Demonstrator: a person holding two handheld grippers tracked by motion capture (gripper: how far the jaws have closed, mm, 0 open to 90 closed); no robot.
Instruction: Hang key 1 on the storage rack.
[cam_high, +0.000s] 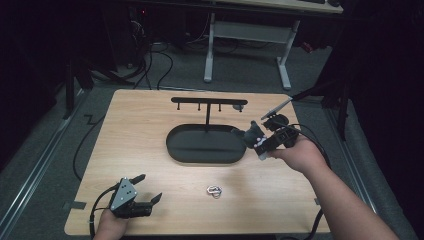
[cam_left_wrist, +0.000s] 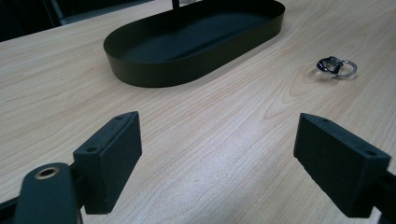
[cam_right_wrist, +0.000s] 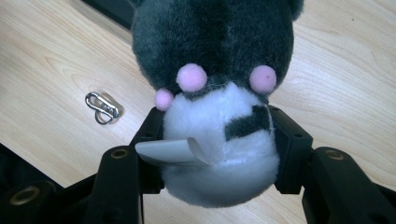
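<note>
A small plush toy (cam_right_wrist: 219, 93), dark grey and white with pink spots and a white tag, is squeezed between the jaws of my right gripper (cam_right_wrist: 217, 140). In the high view the right gripper (cam_high: 260, 142) holds the plush toy (cam_high: 251, 134) just above the right end of the black oval tray (cam_high: 205, 152). A black rack with small hooks (cam_high: 209, 101) stands on a post from the tray. A metal key ring clip (cam_high: 214, 191) lies on the table in front of the tray, also seen as the clip (cam_left_wrist: 336, 66) and the clip (cam_right_wrist: 102, 107). My left gripper (cam_high: 150, 187) rests open at the near left, jaws empty.
The wooden table (cam_high: 140, 125) has edges all round. The black tray (cam_left_wrist: 187, 42) lies ahead of the left gripper. A white desk frame (cam_high: 250, 35) and cables stand on the floor beyond the table.
</note>
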